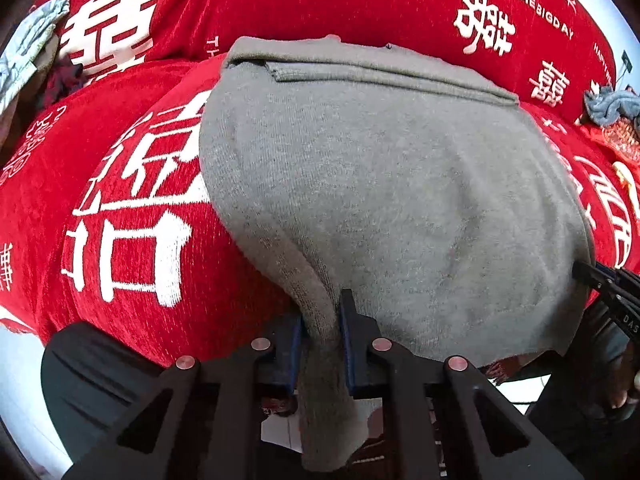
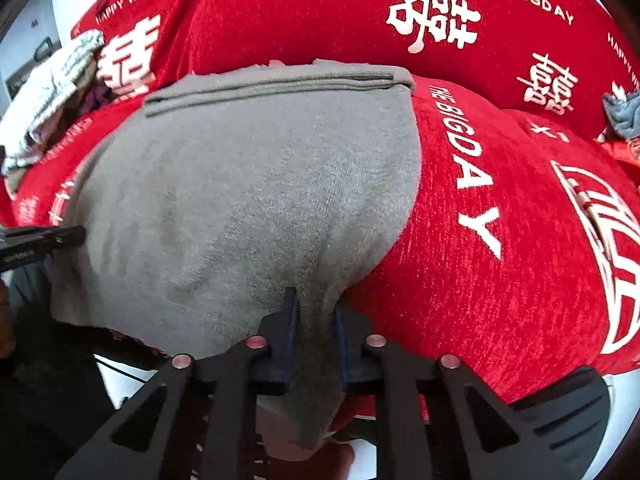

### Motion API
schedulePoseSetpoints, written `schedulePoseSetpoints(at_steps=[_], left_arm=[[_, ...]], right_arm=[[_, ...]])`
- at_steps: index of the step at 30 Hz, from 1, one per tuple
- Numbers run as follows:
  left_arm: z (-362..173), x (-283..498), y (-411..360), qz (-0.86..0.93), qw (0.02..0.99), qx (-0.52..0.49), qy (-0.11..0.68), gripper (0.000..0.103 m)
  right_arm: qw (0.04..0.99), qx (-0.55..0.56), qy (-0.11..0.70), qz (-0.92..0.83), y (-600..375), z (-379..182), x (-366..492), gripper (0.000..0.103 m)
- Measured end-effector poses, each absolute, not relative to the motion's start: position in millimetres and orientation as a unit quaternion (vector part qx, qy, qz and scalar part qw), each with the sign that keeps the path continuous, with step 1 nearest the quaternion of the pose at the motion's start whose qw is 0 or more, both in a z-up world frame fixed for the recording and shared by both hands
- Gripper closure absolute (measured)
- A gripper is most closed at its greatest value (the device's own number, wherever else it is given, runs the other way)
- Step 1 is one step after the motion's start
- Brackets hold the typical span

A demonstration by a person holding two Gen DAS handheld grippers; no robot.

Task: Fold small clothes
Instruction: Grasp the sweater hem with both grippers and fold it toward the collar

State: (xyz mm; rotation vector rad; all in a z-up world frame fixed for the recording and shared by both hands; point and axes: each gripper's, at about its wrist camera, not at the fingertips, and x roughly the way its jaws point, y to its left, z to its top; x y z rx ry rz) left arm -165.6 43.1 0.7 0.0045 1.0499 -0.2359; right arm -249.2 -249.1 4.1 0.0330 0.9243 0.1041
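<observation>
A grey knit garment (image 1: 392,184) lies spread on a red cloth with white lettering (image 1: 132,216), its far hem folded into a thick band. My left gripper (image 1: 320,320) is shut on the garment's near left corner, which hangs down between the fingers. My right gripper (image 2: 316,312) is shut on the near right corner of the same garment (image 2: 248,192). The right gripper's tip shows at the right edge of the left wrist view (image 1: 600,280), and the left gripper's tip shows at the left edge of the right wrist view (image 2: 44,240).
A pale crumpled pile of clothes (image 1: 28,48) lies at the far left on the red cloth, also in the right wrist view (image 2: 52,92). A blue-grey garment (image 1: 608,104) lies at the far right. The red cloth (image 2: 520,240) ends at the near edge under the grippers.
</observation>
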Motion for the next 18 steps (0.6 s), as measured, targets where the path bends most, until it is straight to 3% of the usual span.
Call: schedulePoseSetpoints(at_steps=[10, 18], left_arm=[[70, -115, 52, -0.133, 0.899, -0.032, 0.415, 0.086], [36, -51, 52, -0.127, 0.88, -0.047, 0.454, 0.086]], right_arm=[[0.935, 0.077, 0.335, 0.084, -272, 77, -212, 0.087], [0.926, 0.084, 0.365, 0.055, -275, 58, -139, 0.087]])
